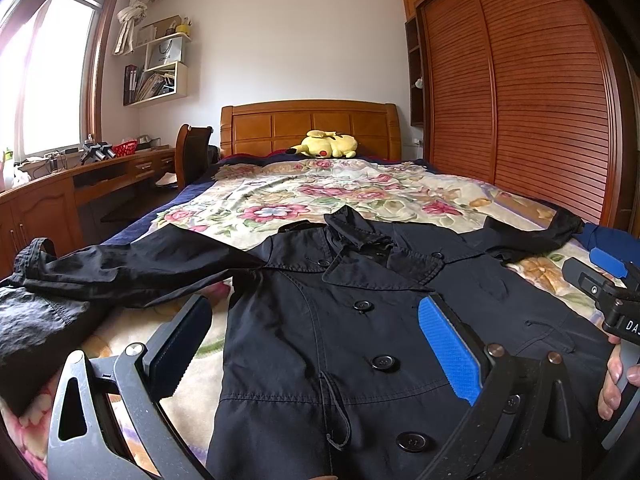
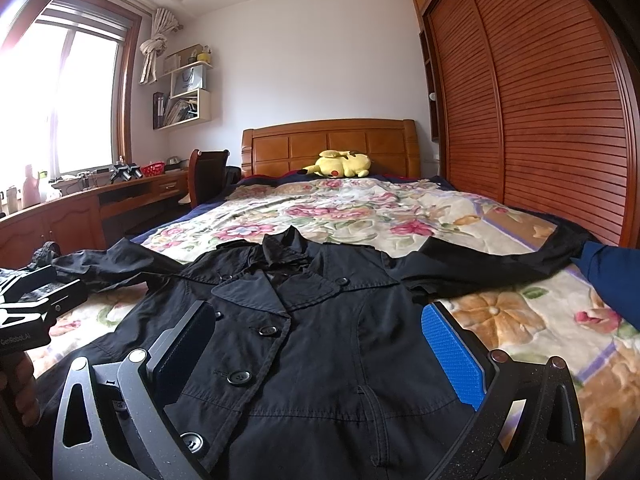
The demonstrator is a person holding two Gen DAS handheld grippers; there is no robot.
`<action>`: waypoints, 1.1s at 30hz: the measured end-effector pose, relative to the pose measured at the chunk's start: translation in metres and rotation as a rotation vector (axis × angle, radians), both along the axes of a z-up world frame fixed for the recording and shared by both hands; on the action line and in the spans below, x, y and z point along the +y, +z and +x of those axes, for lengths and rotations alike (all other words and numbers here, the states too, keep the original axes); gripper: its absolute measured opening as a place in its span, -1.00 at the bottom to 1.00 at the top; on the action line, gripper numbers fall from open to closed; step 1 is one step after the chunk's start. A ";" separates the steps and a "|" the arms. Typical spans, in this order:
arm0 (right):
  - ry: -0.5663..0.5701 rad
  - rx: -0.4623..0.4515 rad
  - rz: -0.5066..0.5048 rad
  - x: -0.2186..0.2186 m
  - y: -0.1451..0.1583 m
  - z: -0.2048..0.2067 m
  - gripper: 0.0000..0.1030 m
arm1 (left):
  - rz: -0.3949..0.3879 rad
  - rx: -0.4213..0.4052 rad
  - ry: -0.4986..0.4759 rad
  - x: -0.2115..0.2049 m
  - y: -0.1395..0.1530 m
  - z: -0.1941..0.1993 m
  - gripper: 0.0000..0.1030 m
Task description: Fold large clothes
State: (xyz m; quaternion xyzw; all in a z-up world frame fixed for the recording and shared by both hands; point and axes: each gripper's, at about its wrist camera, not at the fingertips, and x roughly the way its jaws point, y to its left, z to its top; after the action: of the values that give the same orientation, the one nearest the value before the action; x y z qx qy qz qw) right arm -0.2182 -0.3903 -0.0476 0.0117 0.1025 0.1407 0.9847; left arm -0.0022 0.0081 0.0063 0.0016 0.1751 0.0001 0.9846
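A black double-breasted coat lies face up and spread flat on the floral bedspread, collar toward the headboard, sleeves stretched out left and right. My left gripper is open and empty, hovering over the coat's lower front, its blue pad over the right chest. My right gripper is open and empty over the coat, further right. The right gripper also shows at the right edge of the left wrist view. The left gripper's body shows at the left edge of the right wrist view.
A yellow plush toy lies by the wooden headboard. A slatted wardrobe runs along the right. A desk and chair stand to the left under the window. Dark clothing lies at the bed's left edge.
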 end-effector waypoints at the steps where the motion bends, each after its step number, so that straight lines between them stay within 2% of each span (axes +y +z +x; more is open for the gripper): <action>1: 0.000 -0.001 0.000 0.000 0.000 0.000 1.00 | 0.000 0.000 0.000 -0.001 0.000 0.000 1.00; 33: 0.001 -0.012 -0.003 0.001 -0.001 0.000 1.00 | 0.001 -0.003 0.003 0.002 0.000 -0.002 1.00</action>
State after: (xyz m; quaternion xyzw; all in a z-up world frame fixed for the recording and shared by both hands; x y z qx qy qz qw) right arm -0.2186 -0.3890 -0.0491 0.0092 0.0970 0.1411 0.9852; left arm -0.0037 0.0106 0.0067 0.0019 0.1734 0.0015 0.9848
